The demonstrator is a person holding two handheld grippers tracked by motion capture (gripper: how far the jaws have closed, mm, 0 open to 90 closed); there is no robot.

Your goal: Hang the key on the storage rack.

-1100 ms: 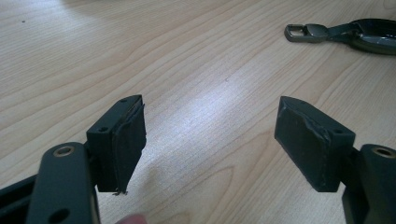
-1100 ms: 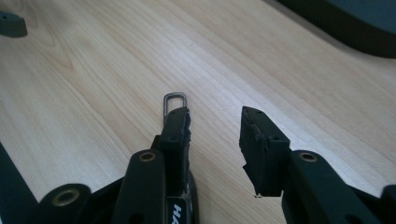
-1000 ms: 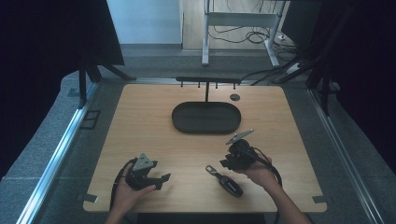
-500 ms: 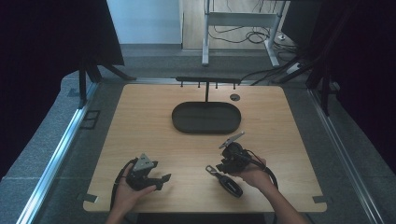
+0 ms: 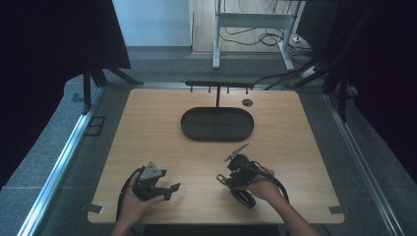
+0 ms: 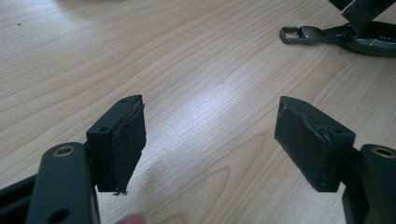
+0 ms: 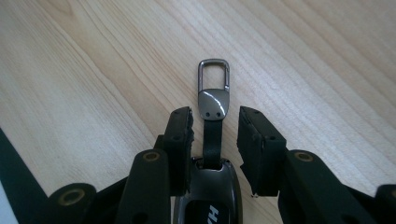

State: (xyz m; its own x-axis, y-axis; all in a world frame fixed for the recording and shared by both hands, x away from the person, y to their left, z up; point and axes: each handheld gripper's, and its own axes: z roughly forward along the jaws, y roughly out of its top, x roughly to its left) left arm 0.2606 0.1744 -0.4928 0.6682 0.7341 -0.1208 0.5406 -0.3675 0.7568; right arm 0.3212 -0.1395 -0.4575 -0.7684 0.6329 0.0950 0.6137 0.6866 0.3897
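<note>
Pale wood-grain worktop (image 5: 147,128) carries a dark grey car key fob with strap and metal clip (image 7: 213,105) near its front edge. Right gripper (image 7: 215,123) straddles the fob's strap, jaws parted, not pressing. Left gripper (image 6: 210,130) rests well apart, jaws released.

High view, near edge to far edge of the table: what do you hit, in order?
left gripper → key fob under the right gripper → black oval tray → small round black grommet → black hook rail at the far edge.
</note>
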